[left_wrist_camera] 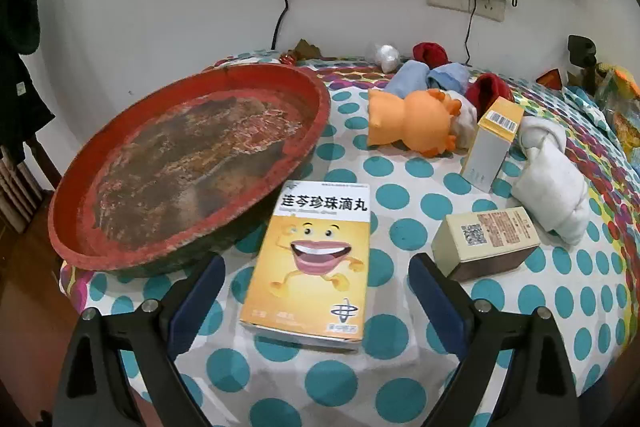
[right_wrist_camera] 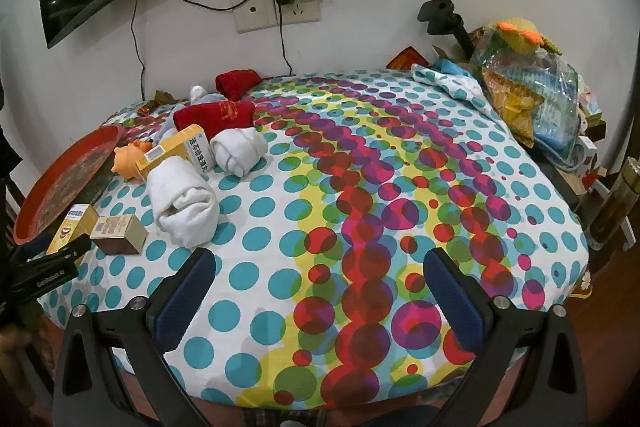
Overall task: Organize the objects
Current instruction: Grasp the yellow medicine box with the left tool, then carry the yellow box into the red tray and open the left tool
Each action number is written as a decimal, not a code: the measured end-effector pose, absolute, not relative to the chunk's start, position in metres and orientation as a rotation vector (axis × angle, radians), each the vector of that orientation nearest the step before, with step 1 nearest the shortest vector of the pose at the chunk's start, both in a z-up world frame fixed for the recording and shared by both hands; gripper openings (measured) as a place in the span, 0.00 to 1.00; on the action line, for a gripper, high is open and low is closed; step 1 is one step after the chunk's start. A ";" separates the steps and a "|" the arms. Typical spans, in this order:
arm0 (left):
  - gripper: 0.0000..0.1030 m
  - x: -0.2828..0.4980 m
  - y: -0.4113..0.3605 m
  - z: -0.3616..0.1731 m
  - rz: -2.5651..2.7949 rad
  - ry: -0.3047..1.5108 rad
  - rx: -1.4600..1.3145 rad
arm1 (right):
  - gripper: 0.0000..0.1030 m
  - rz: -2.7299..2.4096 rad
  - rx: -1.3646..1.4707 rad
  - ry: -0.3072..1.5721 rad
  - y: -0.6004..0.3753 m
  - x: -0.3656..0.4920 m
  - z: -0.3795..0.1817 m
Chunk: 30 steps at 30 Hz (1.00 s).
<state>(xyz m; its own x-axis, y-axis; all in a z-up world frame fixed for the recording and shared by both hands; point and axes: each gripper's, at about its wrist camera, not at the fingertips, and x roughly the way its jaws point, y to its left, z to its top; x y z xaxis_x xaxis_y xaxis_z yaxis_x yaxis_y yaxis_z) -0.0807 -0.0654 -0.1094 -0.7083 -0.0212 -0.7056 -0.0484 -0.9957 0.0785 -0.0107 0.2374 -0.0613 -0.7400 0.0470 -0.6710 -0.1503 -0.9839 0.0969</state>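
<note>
My left gripper (left_wrist_camera: 316, 271) is open, its fingers on either side of a yellow medicine box (left_wrist_camera: 310, 259) with a cartoon mouth, lying flat on the dotted tablecloth. A round red tray (left_wrist_camera: 120, 243) sits to its left, empty. A beige and brown box (left_wrist_camera: 486, 241) lies to the right, a second yellow box (left_wrist_camera: 492, 143) stands behind it. An orange toy (left_wrist_camera: 416, 119) and white rolled socks (left_wrist_camera: 556, 183) lie further back. My right gripper (right_wrist_camera: 320, 271) is open and empty over bare cloth; the tray (right_wrist_camera: 24, 211), boxes (right_wrist_camera: 116, 233) and white socks (right_wrist_camera: 184, 203) show at its left.
Red and blue rolled socks (left_wrist_camera: 444, 71) lie near the wall. A heap of plastic bags (right_wrist_camera: 528, 95) and clutter fills the table's right edge. A bottle (right_wrist_camera: 612, 211) stands at the far right. Cables hang from a wall socket (right_wrist_camera: 276, 11) under a screen.
</note>
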 end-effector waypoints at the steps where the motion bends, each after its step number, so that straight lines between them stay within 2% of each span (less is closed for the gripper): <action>1: 0.93 -0.081 -0.064 -0.110 2.887 0.147 -1.197 | 1.00 2.824 -1.087 0.225 0.238 -0.011 -0.062; 5: 0.93 -0.083 -0.058 -0.111 2.879 0.145 -1.206 | 1.00 2.822 -1.092 0.231 0.239 -0.012 -0.063; 6: 0.85 -0.084 -0.057 -0.112 2.881 0.149 -1.204 | 1.00 2.822 -1.093 0.228 0.239 -0.013 -0.063; 7: 0.74 -0.085 -0.056 -0.112 2.881 0.155 -1.210 | 1.00 2.823 -1.096 0.225 0.238 -0.013 -0.063; 8: 0.67 -0.086 -0.055 -0.114 2.880 0.162 -1.229 | 1.00 2.823 -1.102 0.222 0.238 -0.014 -0.064; 9: 0.50 -0.087 -0.055 -0.114 2.869 0.149 -1.239 | 1.00 2.824 -1.107 0.221 0.238 -0.014 -0.065; 22: 0.51 -0.073 -0.026 -0.098 2.855 0.182 -1.186 | 1.00 2.833 -1.124 0.194 0.230 -0.014 -0.069; 30: 0.51 -0.084 -0.042 -0.049 2.939 0.194 -1.066 | 1.00 2.824 -1.132 0.209 0.233 -0.015 -0.071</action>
<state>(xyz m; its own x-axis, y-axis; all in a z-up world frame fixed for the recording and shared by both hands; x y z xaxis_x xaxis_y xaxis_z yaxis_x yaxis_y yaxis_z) -0.0843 -0.0416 -0.0494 -0.7683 -0.0337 -0.6392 -0.0508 -0.9923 0.1133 -0.0149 0.2331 -0.0712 -0.7207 0.0344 -0.6924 -0.1361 -0.9864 0.0926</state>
